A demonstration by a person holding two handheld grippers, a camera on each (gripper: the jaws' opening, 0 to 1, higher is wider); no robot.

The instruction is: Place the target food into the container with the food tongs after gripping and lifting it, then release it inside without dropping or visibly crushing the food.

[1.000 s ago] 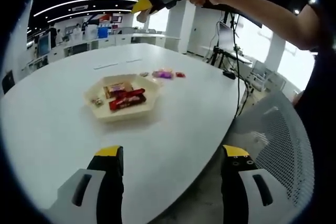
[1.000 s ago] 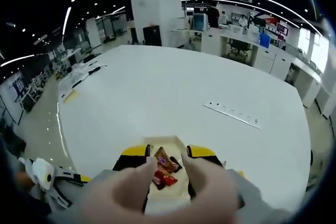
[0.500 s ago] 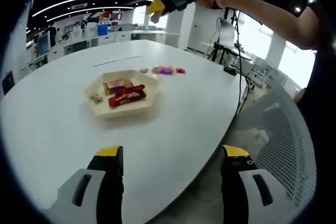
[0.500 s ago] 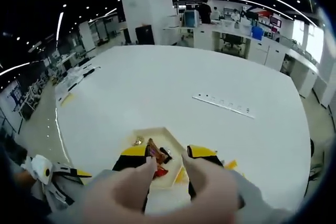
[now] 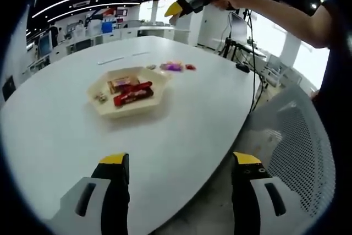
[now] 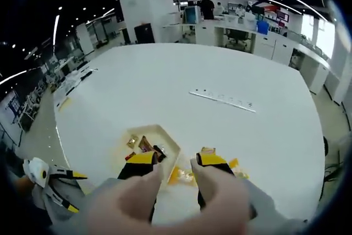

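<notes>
The tray (image 5: 129,105) of wrapped snacks sits mid-counter (image 5: 55,130), well ahead of the left hand-held gripper (image 5: 179,160), whose jaws gape wide and empty. The right hand-held gripper (image 6: 177,159) hovers above loose candies (image 6: 181,175), jaws apart, holding nothing.

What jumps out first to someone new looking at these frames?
The beige hexagonal tray of wrapped snacks, with a red bar across it, sits mid-way across the big white table. Just beyond it lie a few loose candies. High above, the right hand-held gripper hangs in the air with yellow jaw tips, while the left hand-held gripper waits open at the table's near edge.
</notes>
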